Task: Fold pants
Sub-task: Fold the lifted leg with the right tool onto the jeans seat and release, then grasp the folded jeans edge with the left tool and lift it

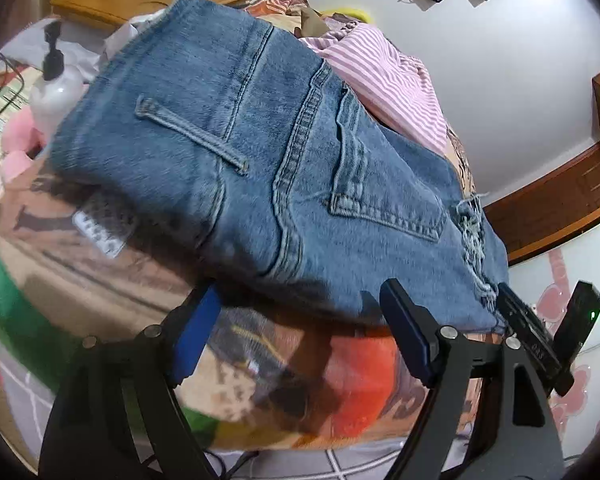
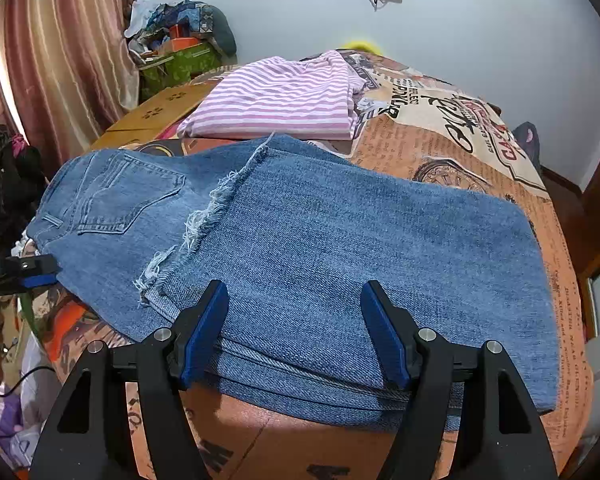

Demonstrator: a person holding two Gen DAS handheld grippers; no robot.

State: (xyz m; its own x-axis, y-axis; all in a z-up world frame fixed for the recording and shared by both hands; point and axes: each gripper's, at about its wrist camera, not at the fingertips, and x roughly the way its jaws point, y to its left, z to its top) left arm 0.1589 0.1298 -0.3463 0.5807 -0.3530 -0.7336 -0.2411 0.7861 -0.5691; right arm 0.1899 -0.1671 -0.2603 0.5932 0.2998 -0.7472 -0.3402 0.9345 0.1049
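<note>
The blue jeans (image 2: 340,240) lie folded on the printed bedspread (image 2: 440,128), the legs turned back over the seat so the frayed hem (image 2: 204,216) crosses beside the back pocket (image 2: 128,200). My right gripper (image 2: 295,286) is open, its blue pads on either side of the near edge of the folded stack without pressing it. In the left wrist view the waistband end of the jeans (image 1: 260,160) fills the middle. My left gripper (image 1: 300,288) is open at the jeans' near edge and holds nothing. The right gripper (image 1: 540,332) shows at the frayed corner.
A folded pink striped shirt (image 2: 284,100) lies just beyond the jeans. A white pump bottle (image 1: 56,92), pink plush and loose clutter sit past the waistband end. A cardboard box (image 2: 156,112), a green box with piled items (image 2: 180,60) and curtains (image 2: 60,60) stand behind.
</note>
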